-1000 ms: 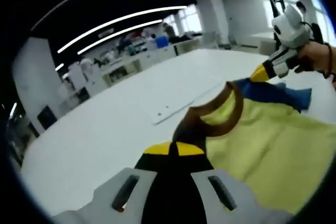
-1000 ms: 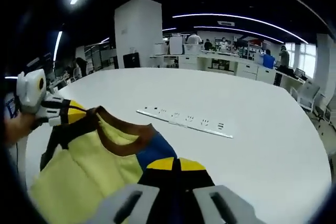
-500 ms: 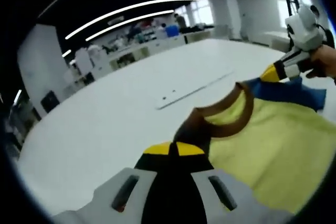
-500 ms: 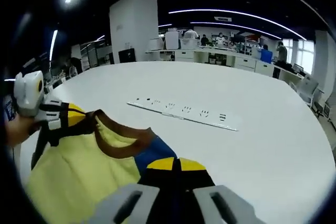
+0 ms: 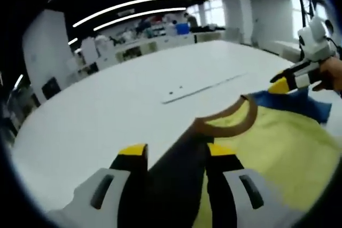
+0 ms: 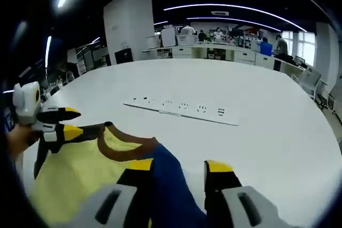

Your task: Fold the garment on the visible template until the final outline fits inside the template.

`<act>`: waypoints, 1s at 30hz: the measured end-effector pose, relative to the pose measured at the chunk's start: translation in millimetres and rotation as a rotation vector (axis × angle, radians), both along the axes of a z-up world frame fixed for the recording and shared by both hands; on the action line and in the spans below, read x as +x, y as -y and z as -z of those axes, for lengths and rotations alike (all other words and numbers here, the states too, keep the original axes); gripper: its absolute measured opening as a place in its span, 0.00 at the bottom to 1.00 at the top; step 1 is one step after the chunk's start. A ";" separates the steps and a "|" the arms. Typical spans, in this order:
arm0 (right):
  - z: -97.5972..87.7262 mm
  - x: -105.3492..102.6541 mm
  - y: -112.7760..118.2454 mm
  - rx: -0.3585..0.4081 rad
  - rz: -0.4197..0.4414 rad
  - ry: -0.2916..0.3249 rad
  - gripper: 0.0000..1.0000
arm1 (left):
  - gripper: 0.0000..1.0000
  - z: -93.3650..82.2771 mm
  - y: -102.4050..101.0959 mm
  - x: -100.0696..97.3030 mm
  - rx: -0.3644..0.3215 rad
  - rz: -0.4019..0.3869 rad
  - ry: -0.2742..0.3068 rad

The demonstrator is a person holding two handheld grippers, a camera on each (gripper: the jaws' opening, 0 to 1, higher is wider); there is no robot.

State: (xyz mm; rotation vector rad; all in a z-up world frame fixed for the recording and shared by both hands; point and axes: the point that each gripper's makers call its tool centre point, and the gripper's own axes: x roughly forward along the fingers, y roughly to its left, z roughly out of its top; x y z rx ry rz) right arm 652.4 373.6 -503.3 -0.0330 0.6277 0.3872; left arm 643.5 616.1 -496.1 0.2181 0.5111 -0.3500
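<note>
A yellow shirt [image 5: 272, 142] with a brown collar [image 5: 227, 121] lies on the white table [image 5: 107, 116]. My left gripper [image 5: 176, 150] is open, and the shirt's dark sleeve [image 5: 171, 174] lies loose between its spread jaws. My right gripper [image 6: 179, 166] is also open, with the blue sleeve [image 6: 165, 185] lying between its jaws. In the right gripper view the yellow shirt [image 6: 69, 169] and its brown collar [image 6: 125, 148] spread to the left, where the left gripper [image 6: 68, 122] stands with its yellow tips apart. The right gripper [image 5: 283, 83] shows at the blue sleeve [image 5: 299, 102].
A long white strip with small dark marks [image 6: 181, 111] lies flat on the table beyond the collar; the left gripper view has this strip [image 5: 208, 85] too. Desks, a white pillar [image 6: 125, 30] and people stand far behind the table [image 6: 278, 132].
Both grippers have opened: their jaws were shut on the sleeves before and now stand apart with the fabric loose between them. The shirt has settled lower onto the table.
</note>
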 end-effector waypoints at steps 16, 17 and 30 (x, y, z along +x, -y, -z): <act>-31.5 -43.6 23.0 -0.014 -0.075 -0.074 0.73 | 0.94 -31.4 -15.7 -33.9 -0.062 0.013 0.030; -33.2 -47.5 25.5 -0.015 -0.074 -0.078 0.73 | 0.96 -33.9 -14.7 -38.1 -0.062 0.018 0.031; -45.9 -103.7 64.7 -0.047 -0.035 -0.116 0.70 | 0.99 -59.1 -12.7 -78.1 -0.114 0.081 0.039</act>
